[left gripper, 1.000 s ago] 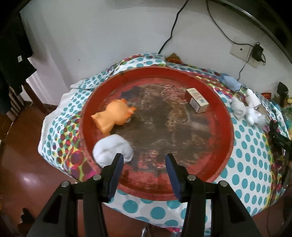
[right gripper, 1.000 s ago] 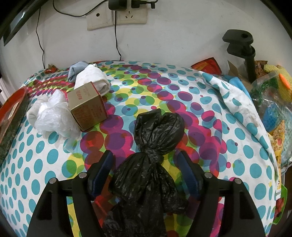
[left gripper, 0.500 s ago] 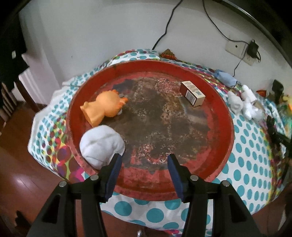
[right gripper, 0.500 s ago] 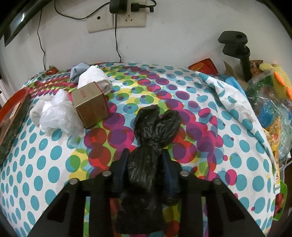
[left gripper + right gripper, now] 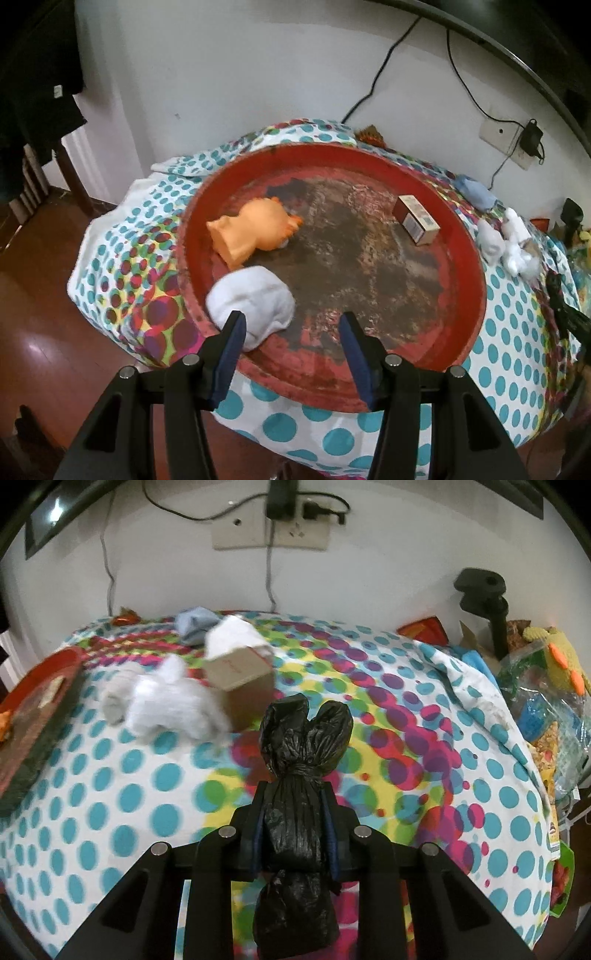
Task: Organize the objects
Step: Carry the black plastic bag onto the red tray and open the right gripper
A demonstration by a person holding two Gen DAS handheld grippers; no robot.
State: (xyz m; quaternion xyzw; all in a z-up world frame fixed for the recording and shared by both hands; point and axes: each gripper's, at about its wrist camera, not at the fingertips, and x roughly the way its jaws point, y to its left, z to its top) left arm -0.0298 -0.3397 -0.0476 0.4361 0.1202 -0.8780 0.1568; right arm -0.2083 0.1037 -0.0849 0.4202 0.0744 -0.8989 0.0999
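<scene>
your red tray (image 5: 476,258) sits on the dotted desk (image 5: 517,325) and holds an orange toy (image 5: 251,230), a white sock ball (image 5: 255,299) at its near rim and a small carton (image 5: 415,218) at the far side. your left tongs (image 5: 291,347) hang released over the near rim, grasping nothing. your right tongs (image 5: 295,823) are clenched on the knotted black bag (image 5: 299,760), above the cloth, near the brown box (image 5: 240,672).

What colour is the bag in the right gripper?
Black, a knotted plastic bag; clearest in the right wrist view.
</scene>
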